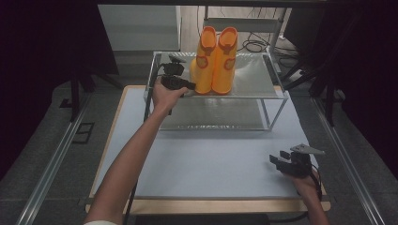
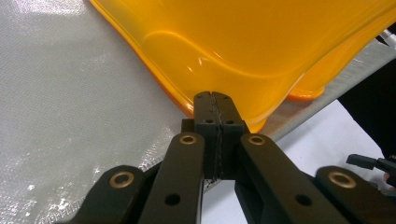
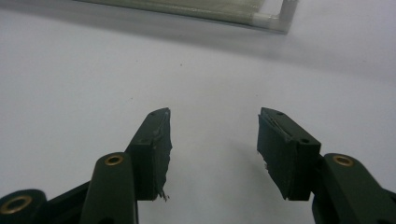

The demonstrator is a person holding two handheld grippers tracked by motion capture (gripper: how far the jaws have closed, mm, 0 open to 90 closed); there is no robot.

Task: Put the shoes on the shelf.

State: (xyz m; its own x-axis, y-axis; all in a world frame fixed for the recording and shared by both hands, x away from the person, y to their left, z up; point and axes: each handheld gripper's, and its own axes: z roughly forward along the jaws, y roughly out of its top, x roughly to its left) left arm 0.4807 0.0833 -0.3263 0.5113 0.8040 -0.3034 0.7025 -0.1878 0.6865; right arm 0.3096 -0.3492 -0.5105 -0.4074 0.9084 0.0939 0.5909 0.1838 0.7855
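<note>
A pale table carried a wire rack at twelve o'clock, with the boots set upright on top. The left tool, jaws pressed together, touched a boot's sole edge; whether anything was pinched could not be told. The right tool lay wide and empty at four o'clock. Placing looked done, withdrawal left.

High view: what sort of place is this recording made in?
Probably a lab recording rig, not a home: a white-topped table on metal rails, a bare two-tier metal wire rack holding orange rubber boots, loose cables on the floor behind.

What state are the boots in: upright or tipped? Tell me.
Upright. Both boots stand on their soles, side by side on the rack's top shelf, openings up.
</note>
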